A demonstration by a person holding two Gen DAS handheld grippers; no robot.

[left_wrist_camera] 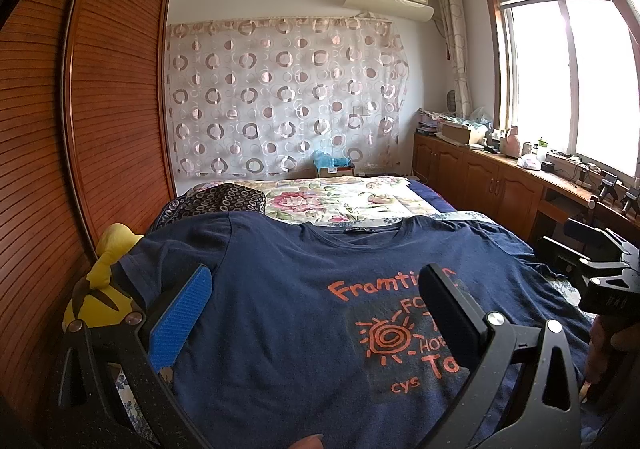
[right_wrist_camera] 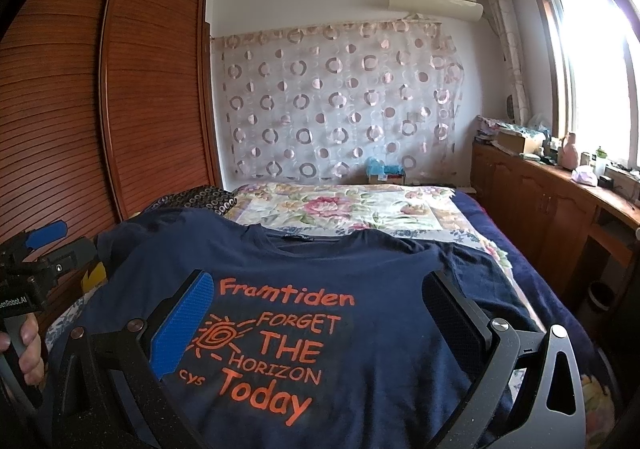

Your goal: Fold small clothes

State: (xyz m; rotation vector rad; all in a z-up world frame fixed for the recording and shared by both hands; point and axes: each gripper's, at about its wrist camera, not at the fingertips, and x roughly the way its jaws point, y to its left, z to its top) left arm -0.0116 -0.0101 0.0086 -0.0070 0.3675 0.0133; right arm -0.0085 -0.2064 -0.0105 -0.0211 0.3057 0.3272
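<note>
Indoors, navy T-shirt (right_wrist_camera: 360,329) on floral bed (right_wrist_camera: 360,205), wardrobe (right_wrist_camera: 120,89)

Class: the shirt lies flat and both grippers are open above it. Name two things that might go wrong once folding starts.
1. The yellow plush toy touches the navy T-shirt at its left sleeve; the left gripper may snag it.
2. The right sleeve looks rumpled, so a fold by the right gripper may come out uneven.
</note>
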